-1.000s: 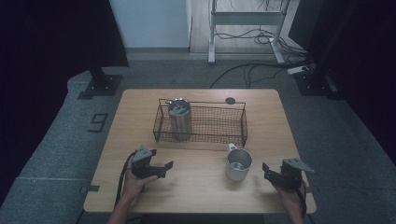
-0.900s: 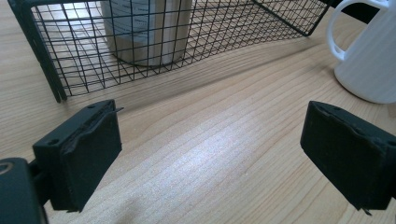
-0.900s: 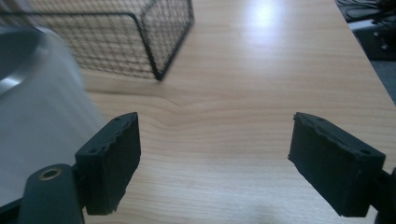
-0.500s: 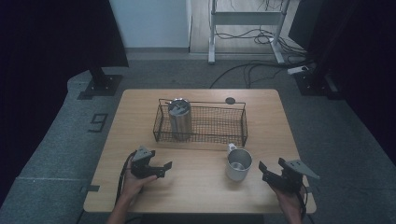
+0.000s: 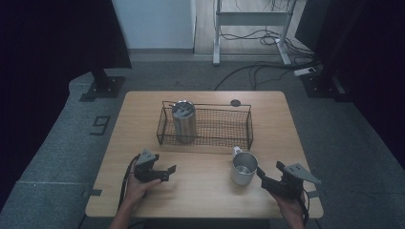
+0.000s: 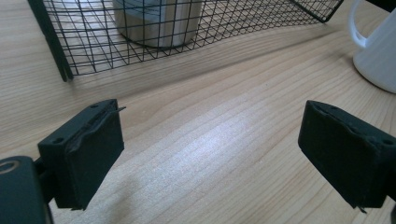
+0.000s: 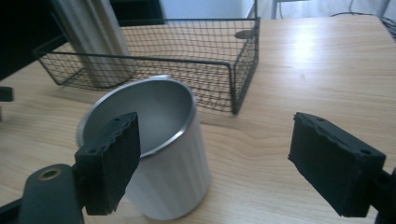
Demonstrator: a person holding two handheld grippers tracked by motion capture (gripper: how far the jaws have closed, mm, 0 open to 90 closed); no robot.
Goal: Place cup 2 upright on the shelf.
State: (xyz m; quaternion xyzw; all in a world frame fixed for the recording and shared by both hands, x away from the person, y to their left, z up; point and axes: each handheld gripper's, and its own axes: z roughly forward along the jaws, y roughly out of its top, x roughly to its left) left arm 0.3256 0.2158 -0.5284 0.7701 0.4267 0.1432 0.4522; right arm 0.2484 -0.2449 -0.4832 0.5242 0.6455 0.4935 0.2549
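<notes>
A white metal mug (image 5: 244, 167) stands on the wooden table (image 5: 210, 195) in front of a black wire basket (image 5: 215, 130). Inside the basket's left end, a steel tumbler (image 5: 183, 120) stands upright. My right gripper (image 5: 261, 177) hovers just right of the mug, open and pointing at it. In the right gripper view the mug (image 7: 159, 158) sits low behind the left jaw, outside the gap of the gripper (image 7: 215, 140). My left gripper (image 5: 168, 172) rests at the front left, open; its jaws have just been closing with nothing between them (image 6: 210, 140).
A small dark disc (image 5: 235, 102) lies on the table behind the basket. In the left gripper view the basket (image 6: 93, 42) and tumbler (image 6: 159, 23) are ahead, with the mug (image 6: 378, 51) at the far right. Cables and a stand occupy the floor beyond.
My right gripper has risen a little and shifted left toward the mug. The left hand has stayed put.
</notes>
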